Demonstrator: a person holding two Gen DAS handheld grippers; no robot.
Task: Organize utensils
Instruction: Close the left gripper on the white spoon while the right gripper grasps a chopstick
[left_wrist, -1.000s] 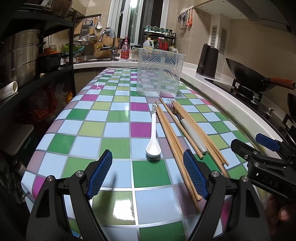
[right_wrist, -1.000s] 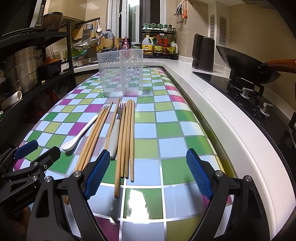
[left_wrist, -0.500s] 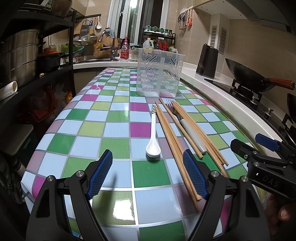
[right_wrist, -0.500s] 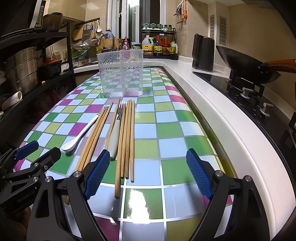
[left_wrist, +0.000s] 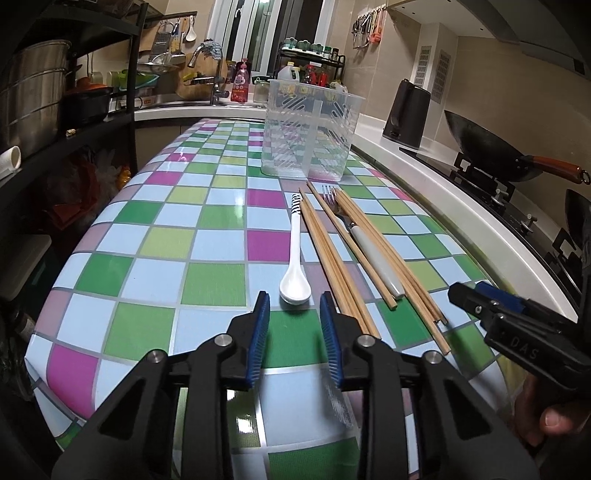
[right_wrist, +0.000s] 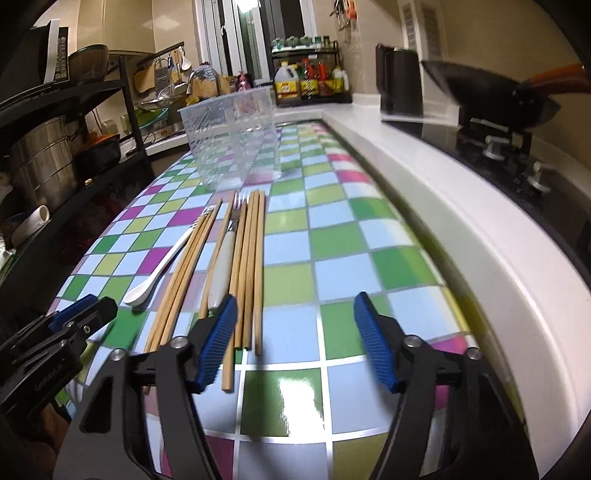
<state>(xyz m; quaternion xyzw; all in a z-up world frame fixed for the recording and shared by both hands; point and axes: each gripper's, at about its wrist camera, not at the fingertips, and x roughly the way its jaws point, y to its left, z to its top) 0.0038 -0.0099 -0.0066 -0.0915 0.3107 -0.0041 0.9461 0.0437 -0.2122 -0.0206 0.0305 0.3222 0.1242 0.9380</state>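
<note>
Place: a home kitchen, narrow and well used.
Cooking: a black wok (left_wrist: 491, 147) with an orange handle sits on a gas hob (right_wrist: 517, 162), beside a dark electric kettle (left_wrist: 406, 110).
Washing-up: a sink tap (left_wrist: 207, 62) stands at the far end, with a pink dish-soap bottle (left_wrist: 241, 82) next to it.
Storage: a black shelf rack (left_wrist: 122, 110) carries a steel stockpot (left_wrist: 33, 96); a small rack holds oil and sauce bottles (right_wrist: 310, 79).
Wall: utensils hang from hooks (left_wrist: 365, 27) on beige tile.
Worktop: a checked, glossy covering (left_wrist: 166, 240) in green, blue and magenta.
</note>
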